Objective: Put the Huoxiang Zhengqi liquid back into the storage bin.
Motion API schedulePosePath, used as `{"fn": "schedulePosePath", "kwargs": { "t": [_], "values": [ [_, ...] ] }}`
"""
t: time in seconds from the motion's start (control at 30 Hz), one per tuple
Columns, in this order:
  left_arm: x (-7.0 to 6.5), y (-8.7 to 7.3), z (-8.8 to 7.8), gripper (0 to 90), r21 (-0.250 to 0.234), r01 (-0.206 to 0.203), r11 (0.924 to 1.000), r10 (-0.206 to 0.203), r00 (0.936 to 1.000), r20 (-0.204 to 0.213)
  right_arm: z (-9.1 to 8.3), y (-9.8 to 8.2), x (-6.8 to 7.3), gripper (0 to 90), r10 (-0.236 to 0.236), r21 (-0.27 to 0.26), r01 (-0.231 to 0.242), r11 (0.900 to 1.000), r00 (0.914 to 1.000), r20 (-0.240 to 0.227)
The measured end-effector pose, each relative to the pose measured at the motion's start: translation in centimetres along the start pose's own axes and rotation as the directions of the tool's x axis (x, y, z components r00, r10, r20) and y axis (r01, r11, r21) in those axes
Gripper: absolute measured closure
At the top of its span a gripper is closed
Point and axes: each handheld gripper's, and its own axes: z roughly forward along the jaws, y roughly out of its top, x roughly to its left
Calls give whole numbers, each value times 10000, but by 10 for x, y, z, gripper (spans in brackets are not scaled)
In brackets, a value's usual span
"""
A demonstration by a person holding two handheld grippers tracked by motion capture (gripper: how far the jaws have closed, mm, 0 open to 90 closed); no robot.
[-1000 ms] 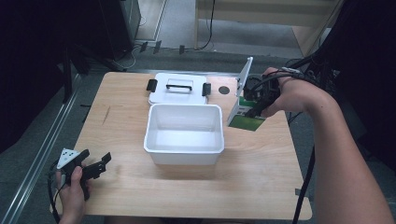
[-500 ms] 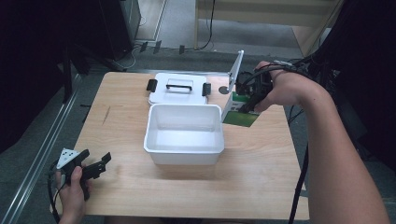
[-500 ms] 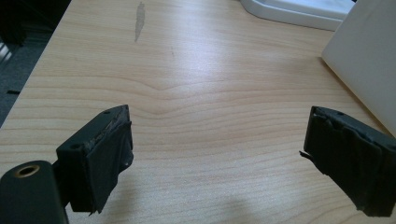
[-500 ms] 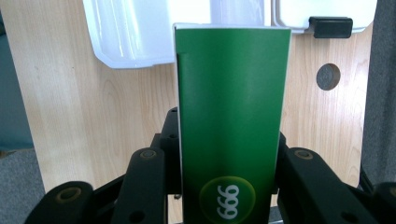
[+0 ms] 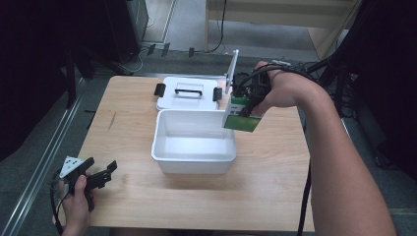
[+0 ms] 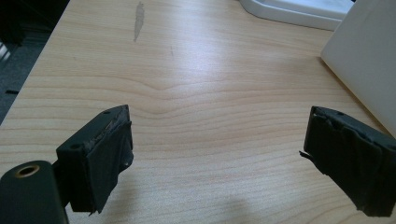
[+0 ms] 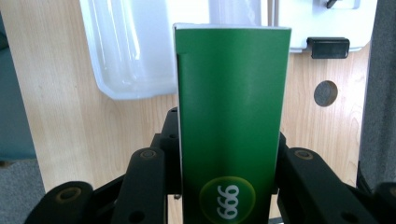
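One green carton held above an empty white bin

One white bin (image 5: pixel 194 142) is seen at the middle of the desk (image 5: pixel 275 191), and nothing is seen lying in it. Its white lid (image 5: pixel 187 92), with a black handle and black clips, is laid flat on the desk just behind it. A green carton (image 5: pixel 241 115) is clamped between the jaws of the right hand-held gripper (image 5: pixel 248 98) and is held in the air over the bin's far right corner, tilted. In the right gripper view the carton (image 7: pixel 229 126) is seen with a white "666" in a yellow-green circle near its lower end, which is cut off by the frame. The left hand-held gripper (image 5: pixel 101 174) is held low at the desk's near left corner, its jaws apart with bare wood between them. The carton's back is hidden, and part of the right hand-held gripper is covered by the hand.
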Motion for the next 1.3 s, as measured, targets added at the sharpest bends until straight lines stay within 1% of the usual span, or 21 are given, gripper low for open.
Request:
{"fn": "schedulePosePath", "kwargs": {
  "t": [0.1,0.2,0.3,0.33,0.37,0.43,0.53,0.67,0.9,1.03,1.07,1.17,1.23,1.3],
  "values": [
    [0,0,0,88,-11,1,10000,-1,10000,30,3,7,0,649,-143,21,143,9999,9999,-28],
    [0,0,0,88,13,-34,10000,34,10000,23,5,14,1,649,-88,118,89,9999,9999,-56],
    [0,0,0,88,12,-27,10000,27,10000,22,5,22,2,649,-148,101,149,9998,9998,-112],
    [0,0,0,88,16,-24,10000,24,10000,27,5,24,2,649,-268,80,269,9996,9996,-85],
    [0,0,0,88,19,-24,10000,24,10000,29,5,29,3,649,-266,80,267,9996,9996,-73],
    [0,0,0,88,21,-20,10000,20,10000,31,6,31,3,649,-295,46,295,9996,9995,-77],
    [0,0,0,88,30,2,10000,-2,10000,36,8,37,3,648,-237,-112,235,9997,9995,-199],
    [1,0,0,88,47,16,10000,-16,10000,58,13,46,3,648,-174,-31,173,9998,9994,-287],
    [1,0,1,88,45,62,10000,-62,9999,85,18,60,5,647,-459,-60,457,9989,9981,-413],
    [1,0,1,88,26,120,9999,-120,9999,79,23,64,6,646,-661,9,662,9978,9968,-455],
    [1,0,1,88,18,124,9999,-124,9999,81,25,65,6,646,-593,32,595,9982,9972,-457],
    [1,0,1,88,15,121,9999,-121,9999,98,30,64,5,646,-672,103,678,9976,9966,-487],
    [1,0,1,88,18,108,9999,-108,9999,104,33,63,5,646,-817,151,825,9965,9954,-504],
    [1,0,1,88,20,108,9999,-108,9999,105,37,61,5,646,-816,128,824,9965,9952,-540]
  ]
}}
